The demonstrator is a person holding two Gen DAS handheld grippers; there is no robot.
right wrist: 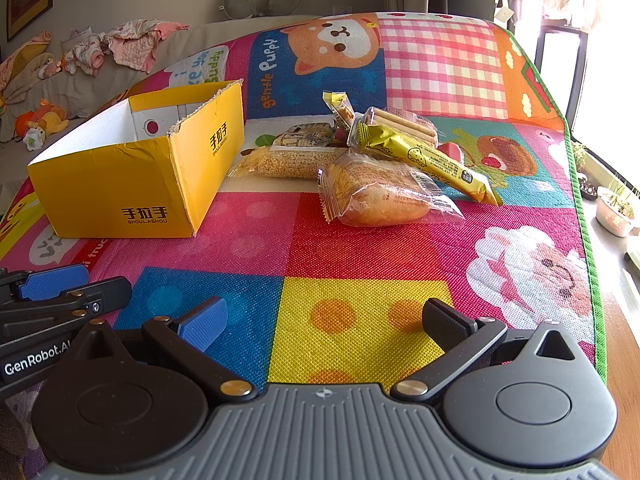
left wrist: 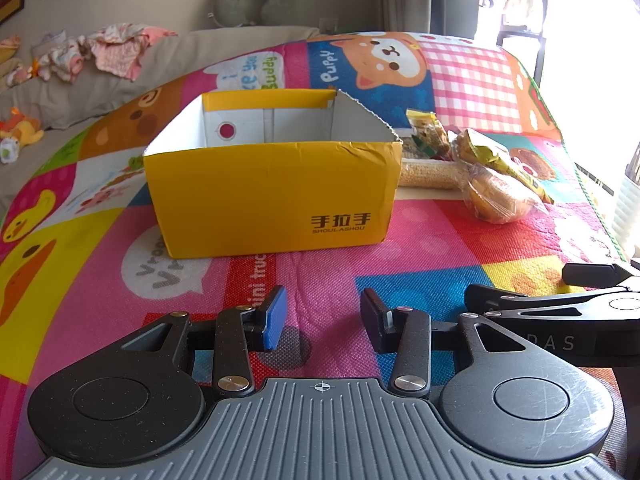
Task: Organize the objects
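the left gripper (left wrist: 324, 318) hangs low over the play mat (left wrist: 420, 248) with its jaws apart and nothing between them; the right gripper (right wrist: 324, 322), just beside it, stands spread wider, also empty. ahead of the left one sits one yellow box (left wrist: 272, 196), open at the top, nothing visible inside. just to the right of the box lies a heap of wrapped snacks, at least five: a bun (right wrist: 380, 194) nearest, a long yellow pack (right wrist: 432, 160) across it, a grain bar (right wrist: 292, 164), a biscuit tray (right wrist: 400, 120) and a small yellow pack (right wrist: 340, 108) behind.
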